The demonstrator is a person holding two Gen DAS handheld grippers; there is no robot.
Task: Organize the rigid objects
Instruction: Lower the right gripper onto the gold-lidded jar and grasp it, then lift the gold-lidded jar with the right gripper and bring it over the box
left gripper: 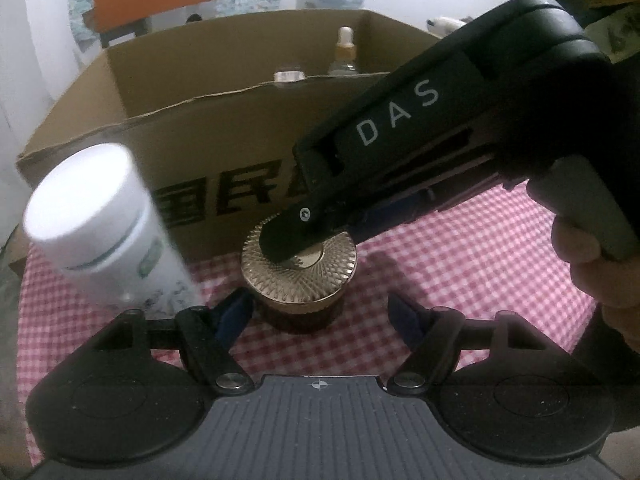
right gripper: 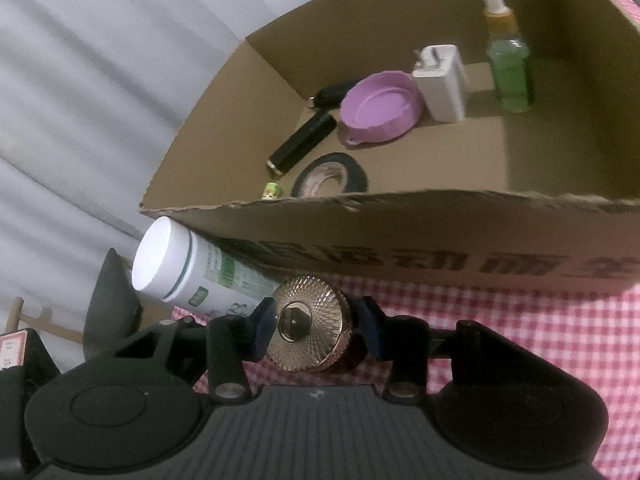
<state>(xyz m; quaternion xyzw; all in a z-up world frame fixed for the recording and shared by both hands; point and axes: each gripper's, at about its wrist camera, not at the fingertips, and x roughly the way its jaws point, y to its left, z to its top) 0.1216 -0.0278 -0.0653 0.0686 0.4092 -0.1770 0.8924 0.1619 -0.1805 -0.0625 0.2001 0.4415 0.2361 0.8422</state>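
the gold-lidded jar (right gripper: 310, 324) stands upright on the red-and-white checked cloth (right gripper: 520, 340), just in front of the near wall of the cardboard box (right gripper: 440, 236). in the right wrist view the right gripper (right gripper: 316, 330) has a blue pad on each side of the gold lid, one at 9 o'clock and one at 3 o'clock of it, both seeming to meet the lid's knurled rim, so the jaws stand partly closed on the jar. in the left wrist view the same gripper reaches in from 2 o'clock, a hand (left gripper: 592, 264) on its handle, its fingertip lying over the lid's top. the left gripper (left gripper: 320, 316) sits at 6 o'clock of the jar (left gripper: 298, 268), its jaws about half open with the pads apart from the dark body on both sides, gripping nothing. a white bottle with green print (left gripper: 104, 224) leans at 9 o'clock of the jar, its cap toward the camera; in the right wrist view it rests against the box's near wall. inside the box lie a purple lid (right gripper: 380, 108), a white rectangular container (right gripper: 442, 84), a green dropper bottle (right gripper: 510, 68) standing at 1 o'clock, a black tube (right gripper: 302, 142), a roll of black tape (right gripper: 330, 174) and a small green-and-yellow item (right gripper: 272, 191) near the front wall.
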